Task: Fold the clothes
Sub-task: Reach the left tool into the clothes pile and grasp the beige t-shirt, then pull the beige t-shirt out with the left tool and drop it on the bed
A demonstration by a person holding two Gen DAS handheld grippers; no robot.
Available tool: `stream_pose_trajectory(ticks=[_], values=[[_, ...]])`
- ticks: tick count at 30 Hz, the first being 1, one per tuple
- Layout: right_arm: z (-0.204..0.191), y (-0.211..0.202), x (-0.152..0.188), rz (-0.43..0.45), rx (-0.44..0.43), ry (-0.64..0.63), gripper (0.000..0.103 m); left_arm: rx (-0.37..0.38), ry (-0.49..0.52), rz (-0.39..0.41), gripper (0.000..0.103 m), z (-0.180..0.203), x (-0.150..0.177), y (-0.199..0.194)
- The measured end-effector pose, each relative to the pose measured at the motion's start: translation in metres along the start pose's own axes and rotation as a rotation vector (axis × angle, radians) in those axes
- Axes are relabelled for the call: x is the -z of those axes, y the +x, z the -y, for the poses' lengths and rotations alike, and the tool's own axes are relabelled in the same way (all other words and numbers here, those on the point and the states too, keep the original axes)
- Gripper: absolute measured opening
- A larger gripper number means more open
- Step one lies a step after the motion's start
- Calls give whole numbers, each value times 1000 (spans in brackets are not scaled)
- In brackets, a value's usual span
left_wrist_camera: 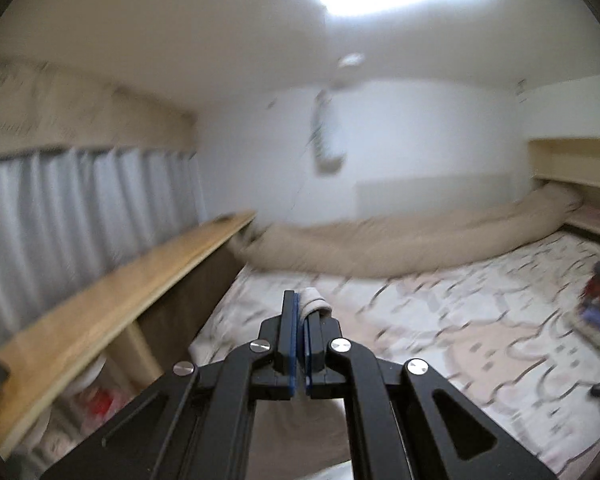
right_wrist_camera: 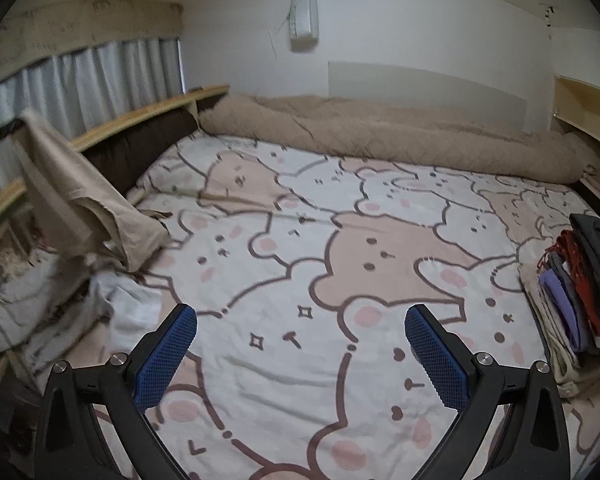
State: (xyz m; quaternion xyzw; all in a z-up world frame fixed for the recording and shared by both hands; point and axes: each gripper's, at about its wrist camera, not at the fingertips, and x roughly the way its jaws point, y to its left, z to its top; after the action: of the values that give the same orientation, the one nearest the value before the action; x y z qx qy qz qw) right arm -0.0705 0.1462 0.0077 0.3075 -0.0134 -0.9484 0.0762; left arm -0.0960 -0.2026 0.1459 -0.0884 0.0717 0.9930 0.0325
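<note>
- One beige garment (right_wrist_camera: 76, 196) is the piece being handled right now; from the right wrist view it hangs up in the air far off to the left of the tool, draping down onto a messy heap of unfolded laundry (right_wrist_camera: 100, 300) at the bed's left edge.
- Left gripper (left_wrist_camera: 302, 320) has its blue pads pressed together, pinching a little bunch of that beige cloth (left_wrist_camera: 314, 300), which pokes out just past the fingertips.
- Right gripper (right_wrist_camera: 300, 356) is spread wide, nothing between the fingers (right_wrist_camera: 436, 360), just hovering over bare bedsheet (right_wrist_camera: 300, 240), the one with the pink and white bear print.
- Off to the right of the right tool there's a stack of folded clothes (right_wrist_camera: 580, 292): dark grey on top, then red, purple and cream layers, sitting on the sheet near the bed's right edge.
- Straight ahead, at the far side of the bed, a tan quilted blanket (right_wrist_camera: 380, 132) is rolled up along the wall.
- Left of both tools a wooden shelf (left_wrist_camera: 112, 292) runs along the bed, with grey curtains (left_wrist_camera: 80, 208) behind it.
- The left wrist view is pretty motion-blurred, so finer details there are hard to make out.
</note>
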Motion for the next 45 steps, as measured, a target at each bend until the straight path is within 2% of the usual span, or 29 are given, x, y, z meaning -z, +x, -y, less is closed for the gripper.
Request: stream_pose_trajectory(ticks=[3, 7, 11, 14, 17, 20, 23, 26, 27, 29, 31, 35, 36, 37, 39, 41, 44, 45], values=[[7, -17, -3, 52, -32, 15, 103, 84, 40, 86, 3, 37, -40, -23], [20, -33, -2, 96, -59, 40, 103, 254, 83, 198, 3, 96, -90, -62], [38, -54, 8, 131, -40, 58, 103, 390, 94, 277, 3, 135, -125, -92], [55, -73, 17, 158, -13, 72, 103, 453, 78, 313, 3, 154, -140, -104], [78, -98, 29, 179, 24, 97, 103, 471, 50, 280, 3, 158, -130, -96], [101, -117, 44, 178, 110, 123, 103, 428, 15, 202, 3, 161, -94, -80], [118, -124, 61, 155, 178, 141, 103, 338, -3, 46, 3, 156, -23, -53], [131, -117, 82, 114, 265, 136, 103, 247, -25, -185, 3, 141, 71, -19], [133, -113, 87, 103, 284, 125, 103, 210, -26, -233, 3, 138, 97, -14], [132, -106, 99, 90, 306, 98, 103, 137, -26, -330, 3, 131, 149, -4], [132, -94, 112, 43, 283, 71, 103, 67, -18, -417, 3, 128, 197, 7], [129, -70, 136, -70, 204, 36, 103, 1, 124, -463, 8, 150, 242, 8], [127, -65, 141, -95, 183, 32, 103, 10, 128, -463, 25, 152, 247, 3], [125, -60, 145, -120, 161, 32, 103, 19, 128, -458, 57, 153, 252, -3], [122, -49, 155, -167, 119, 48, 103, 49, 101, -417, 85, 153, 252, -18], [120, -41, 168, -213, 80, 81, 101, 77, 86, -395, 85, 154, 252, -33], [117, -25, 188, -287, 23, 145, 75, 136, 64, -376, 84, 156, 245, -39], [118, -19, 194, -314, 5, 176, 69, 177, 68, -370, 84, 162, 244, -44]])
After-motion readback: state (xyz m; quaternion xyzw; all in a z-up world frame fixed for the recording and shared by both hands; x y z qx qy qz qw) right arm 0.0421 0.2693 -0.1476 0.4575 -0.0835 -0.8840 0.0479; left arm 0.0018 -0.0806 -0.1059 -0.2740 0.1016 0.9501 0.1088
